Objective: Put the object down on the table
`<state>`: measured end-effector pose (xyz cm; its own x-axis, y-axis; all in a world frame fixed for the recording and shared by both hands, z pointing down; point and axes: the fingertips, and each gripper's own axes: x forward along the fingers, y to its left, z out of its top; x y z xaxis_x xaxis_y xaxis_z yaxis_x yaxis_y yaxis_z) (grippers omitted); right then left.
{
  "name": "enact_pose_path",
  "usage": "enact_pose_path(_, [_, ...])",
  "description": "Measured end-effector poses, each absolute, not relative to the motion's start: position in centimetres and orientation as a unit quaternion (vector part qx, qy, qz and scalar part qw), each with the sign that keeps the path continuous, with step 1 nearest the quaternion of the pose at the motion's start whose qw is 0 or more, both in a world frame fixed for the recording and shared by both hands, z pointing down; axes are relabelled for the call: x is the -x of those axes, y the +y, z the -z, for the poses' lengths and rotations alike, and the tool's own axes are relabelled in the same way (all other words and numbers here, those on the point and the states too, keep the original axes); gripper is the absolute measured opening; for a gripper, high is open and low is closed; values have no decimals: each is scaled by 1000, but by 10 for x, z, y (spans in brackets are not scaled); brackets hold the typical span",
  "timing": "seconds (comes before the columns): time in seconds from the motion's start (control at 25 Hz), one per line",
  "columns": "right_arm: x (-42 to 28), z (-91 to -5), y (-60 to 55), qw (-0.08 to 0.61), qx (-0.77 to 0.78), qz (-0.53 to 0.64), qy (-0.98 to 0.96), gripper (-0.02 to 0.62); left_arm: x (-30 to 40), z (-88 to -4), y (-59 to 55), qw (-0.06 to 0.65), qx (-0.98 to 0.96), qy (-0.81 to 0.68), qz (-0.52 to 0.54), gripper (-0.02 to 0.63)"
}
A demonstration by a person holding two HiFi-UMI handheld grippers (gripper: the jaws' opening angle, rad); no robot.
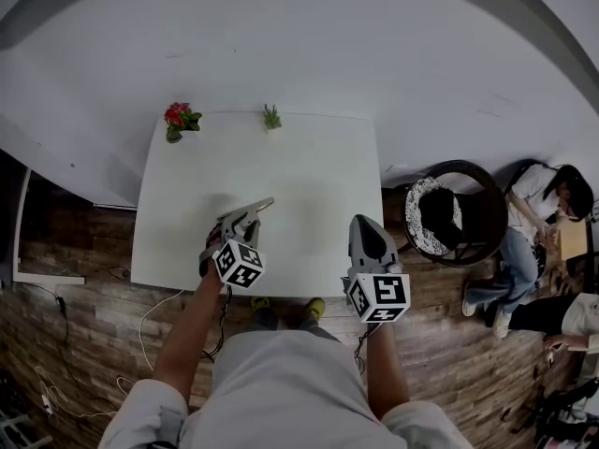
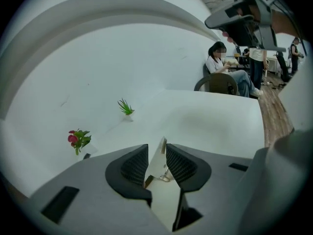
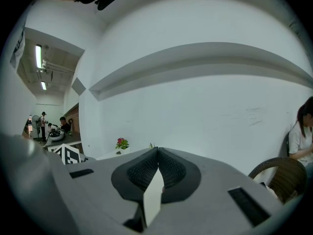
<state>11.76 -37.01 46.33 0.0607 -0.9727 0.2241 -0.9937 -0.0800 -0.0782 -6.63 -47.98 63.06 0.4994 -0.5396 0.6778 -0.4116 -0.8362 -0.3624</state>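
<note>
A thin, pale flat piece stands on edge between the jaws of my left gripper, with a small metal ring at its base. The pads stand apart and do not press on it; only its top edge leans near the right pad. From the head view this gripper hovers low over the front left of the white table, and the piece pokes out ahead of it. Whether it rests on the table I cannot tell. My right gripper hangs over the table's front right edge, jaws shut and empty.
At the table's far edge stand a red flower in a pot and a small green plant. A round wicker chair stands right of the table, with a seated person beyond it. Cables lie on the wooden floor.
</note>
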Motion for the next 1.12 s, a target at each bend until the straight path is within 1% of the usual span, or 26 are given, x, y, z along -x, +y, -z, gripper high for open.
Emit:
enact_pose_path(0.24, [-116,-457,-373,42,-723,-102,-682,9,72,-593,-489,41,873,319,365,97])
enact_pose_path(0.36, [-114,-454,-375,39,-720,-101,-685,9,78,-577,-491,35,877,335,343,47])
enact_pose_path(0.72, [-110,-448,-383,31,-711,-98,-696,9,92,-533,-493,-3,884,373,281,20])
enact_pose_path(1.12, [-110,-444,-387,30,-703,-96,-704,8,99,-475,-489,-10,891,404,207,18])
